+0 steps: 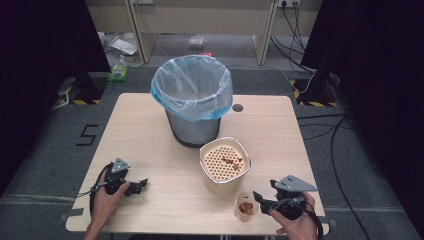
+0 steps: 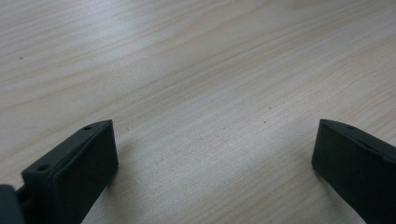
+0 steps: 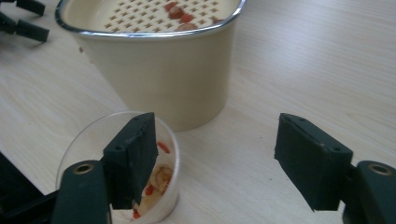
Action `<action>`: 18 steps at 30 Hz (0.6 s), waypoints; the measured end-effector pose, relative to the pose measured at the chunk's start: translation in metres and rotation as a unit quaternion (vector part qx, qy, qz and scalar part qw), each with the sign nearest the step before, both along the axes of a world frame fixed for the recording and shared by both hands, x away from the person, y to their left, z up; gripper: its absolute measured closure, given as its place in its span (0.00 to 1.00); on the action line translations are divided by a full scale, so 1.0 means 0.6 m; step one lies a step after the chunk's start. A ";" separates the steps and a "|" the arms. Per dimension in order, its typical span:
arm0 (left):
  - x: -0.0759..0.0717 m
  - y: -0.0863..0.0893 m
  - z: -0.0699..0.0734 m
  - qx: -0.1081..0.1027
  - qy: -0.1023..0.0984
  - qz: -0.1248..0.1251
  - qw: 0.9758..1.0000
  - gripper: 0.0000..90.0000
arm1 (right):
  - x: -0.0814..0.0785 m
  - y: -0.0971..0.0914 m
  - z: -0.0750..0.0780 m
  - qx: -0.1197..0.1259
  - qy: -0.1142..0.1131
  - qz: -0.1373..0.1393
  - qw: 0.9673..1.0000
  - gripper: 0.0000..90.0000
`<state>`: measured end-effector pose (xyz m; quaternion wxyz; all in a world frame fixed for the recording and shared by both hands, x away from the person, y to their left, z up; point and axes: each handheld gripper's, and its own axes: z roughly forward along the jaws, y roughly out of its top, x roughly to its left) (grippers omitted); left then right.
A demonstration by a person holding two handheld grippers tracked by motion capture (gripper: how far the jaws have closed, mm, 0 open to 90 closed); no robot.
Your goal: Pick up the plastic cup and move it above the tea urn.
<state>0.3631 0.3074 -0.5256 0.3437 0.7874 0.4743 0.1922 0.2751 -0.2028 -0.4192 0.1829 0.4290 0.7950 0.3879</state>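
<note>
Some scraps lie in the strainer tub (image 1: 225,161), more wait in the small cup (image 1: 245,206) at lower right; both the left hand-held gripper (image 1: 141,185) and the right hand-held gripper (image 1: 258,198) are released, grasping nothing

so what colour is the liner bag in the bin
Pale blue and see-through, on the bin liner; the high view shows it best.

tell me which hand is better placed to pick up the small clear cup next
Right. The right gripper sits just beside the small clear cup with its jaws open, one jaw already over the rim. The left gripper rests far across the table, open over bare wood.
</note>
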 end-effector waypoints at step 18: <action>0.000 0.000 0.000 0.000 0.000 0.000 1.000 0.00 | 0.016 0.020 -0.049 -0.024 0.044 0.067 0.997 0.69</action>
